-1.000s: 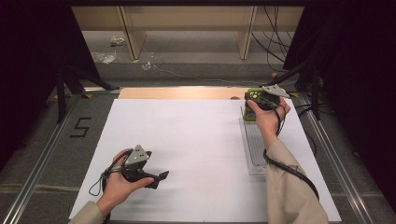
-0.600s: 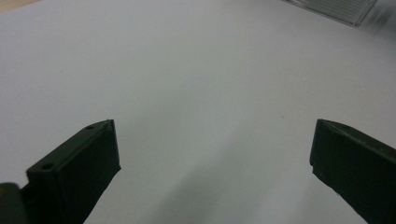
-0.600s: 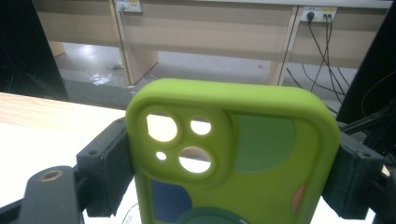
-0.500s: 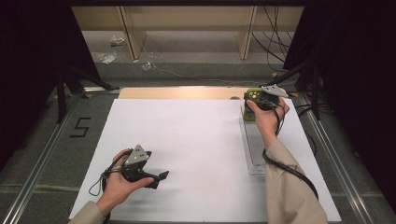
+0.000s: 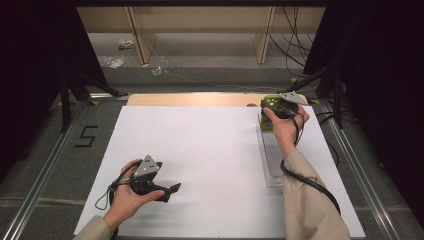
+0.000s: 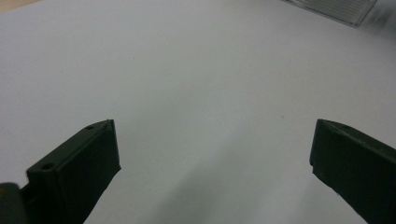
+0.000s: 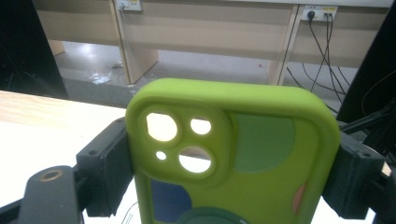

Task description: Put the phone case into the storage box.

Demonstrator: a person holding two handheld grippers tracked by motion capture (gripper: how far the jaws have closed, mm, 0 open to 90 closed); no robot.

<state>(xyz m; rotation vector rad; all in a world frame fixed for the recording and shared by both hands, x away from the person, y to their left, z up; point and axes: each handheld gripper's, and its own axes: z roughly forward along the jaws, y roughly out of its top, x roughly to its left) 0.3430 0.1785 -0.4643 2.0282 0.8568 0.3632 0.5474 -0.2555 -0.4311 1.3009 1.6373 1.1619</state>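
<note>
A lime-green phone case (image 7: 233, 158) with camera cut-outs stands upright between the black jaws of my right gripper (image 7: 231, 172), which press on its two sides. In the high view that right gripper (image 5: 280, 107) is held up at the far right of the white sheet, the green phone case (image 5: 270, 103) showing at its tip, above the far end of a clear plastic tray (image 5: 272, 160). My left gripper (image 5: 170, 190) rests low over the near left of the sheet. In its own view the left gripper (image 6: 212, 154) has its jaws wide apart, with bare white sheet between them.
A white sheet (image 5: 200, 150) covers the table, with a strip of bare wood (image 5: 190, 100) along its far edge. Metal rails (image 5: 45, 165) run down both sides. Cables (image 5: 295, 45) and wooden furniture legs stand on the floor beyond. A "5" mark (image 5: 86, 136) is taped at left.
</note>
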